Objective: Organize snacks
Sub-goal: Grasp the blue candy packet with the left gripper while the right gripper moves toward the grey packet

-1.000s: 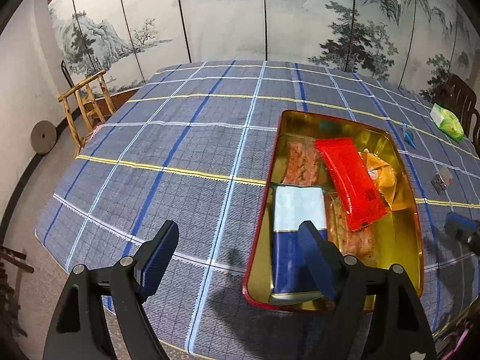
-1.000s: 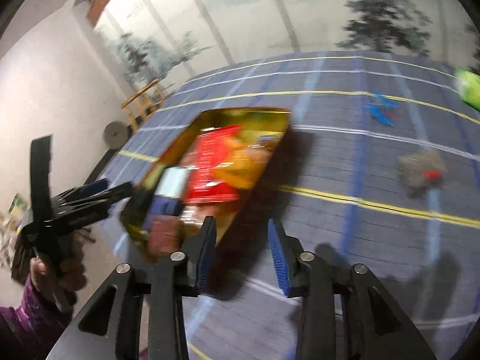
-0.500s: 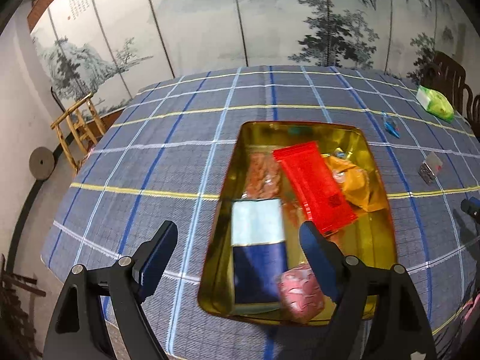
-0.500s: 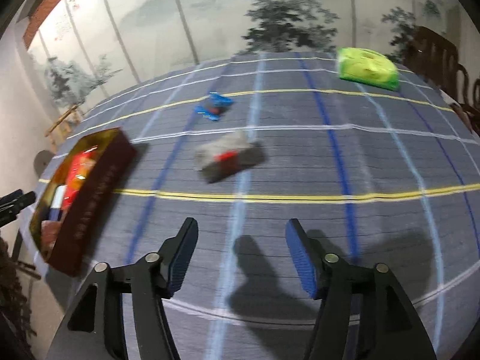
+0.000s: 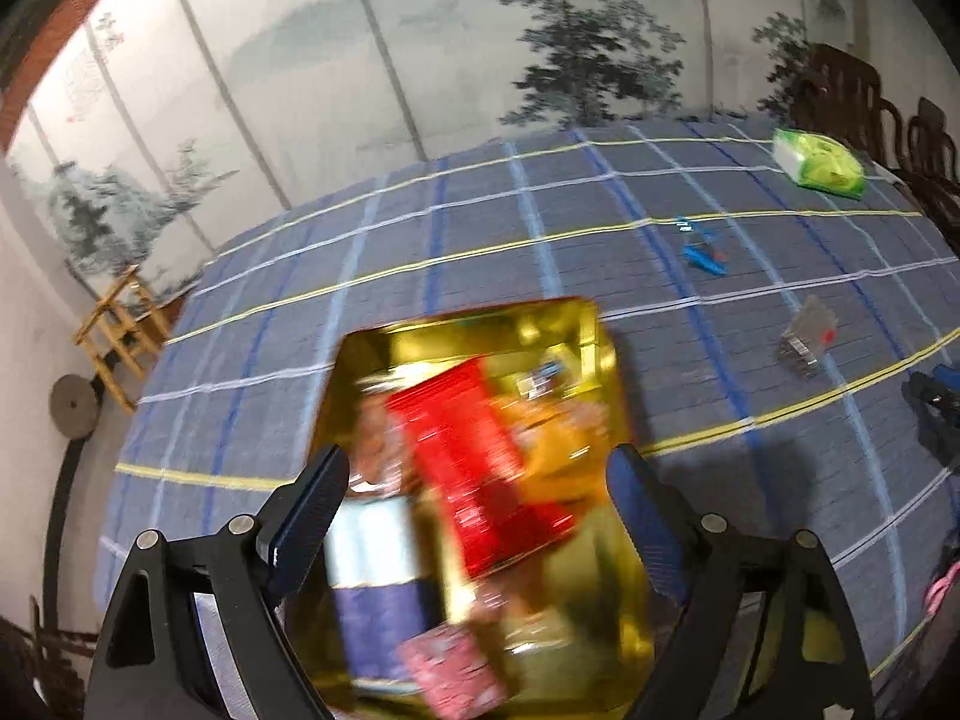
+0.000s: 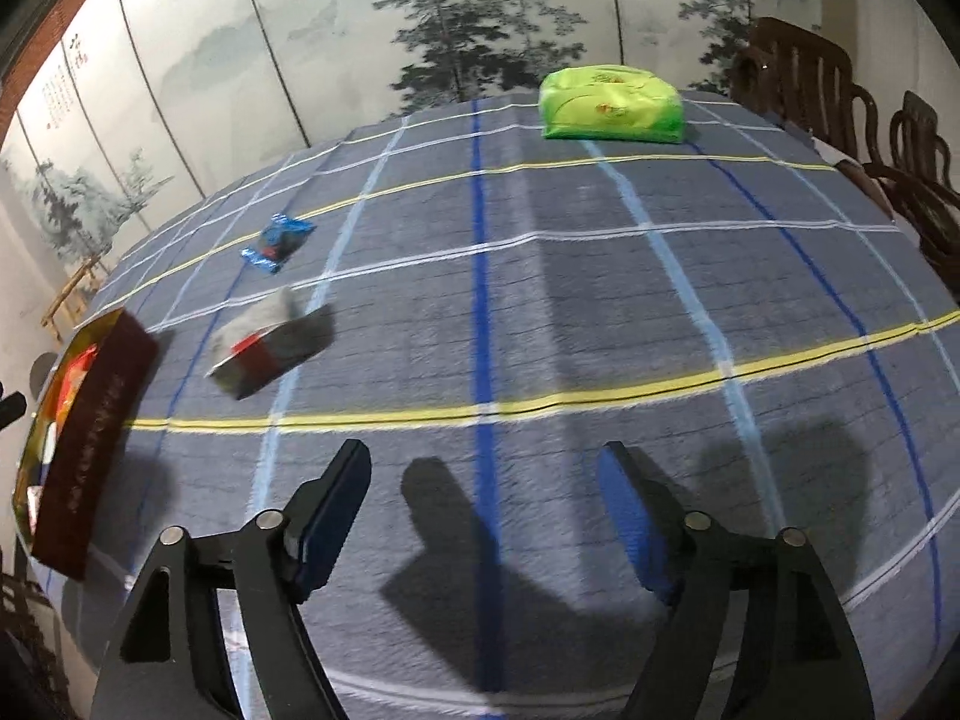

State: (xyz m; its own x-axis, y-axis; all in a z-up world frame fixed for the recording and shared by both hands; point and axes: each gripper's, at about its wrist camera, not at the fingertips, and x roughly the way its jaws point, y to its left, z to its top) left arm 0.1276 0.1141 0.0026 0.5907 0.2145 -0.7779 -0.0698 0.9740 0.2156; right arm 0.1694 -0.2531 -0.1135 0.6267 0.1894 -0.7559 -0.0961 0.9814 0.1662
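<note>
A gold tin tray (image 5: 540, 324) with a dark red outer wall (image 6: 90, 432) holds a red packet (image 5: 474, 450), a blue-and-white packet (image 5: 372, 588), an orange packet (image 5: 564, 450) and a pink packet (image 5: 456, 672). My left gripper (image 5: 480, 516) is open and empty, hovering over the tray. My right gripper (image 6: 483, 516) is open and empty above bare cloth. On the cloth lie a grey packet with a red mark (image 6: 264, 348), also in the left wrist view (image 5: 807, 336), a small blue packet (image 6: 277, 242) (image 5: 703, 255) and a green packet (image 6: 609, 103) (image 5: 819, 162).
The table wears a blue-grey checked cloth (image 6: 540, 300). Dark wooden chairs (image 6: 840, 102) stand at the far right edge. A painted folding screen (image 5: 480, 48) stands behind the table, and a bamboo chair (image 5: 120, 330) stands at the left.
My left gripper has moved in over the tray, and its view is blurred by motion. My right gripper has swung right, away from the tray, and opened wider; the loose packets now lie ahead of it.
</note>
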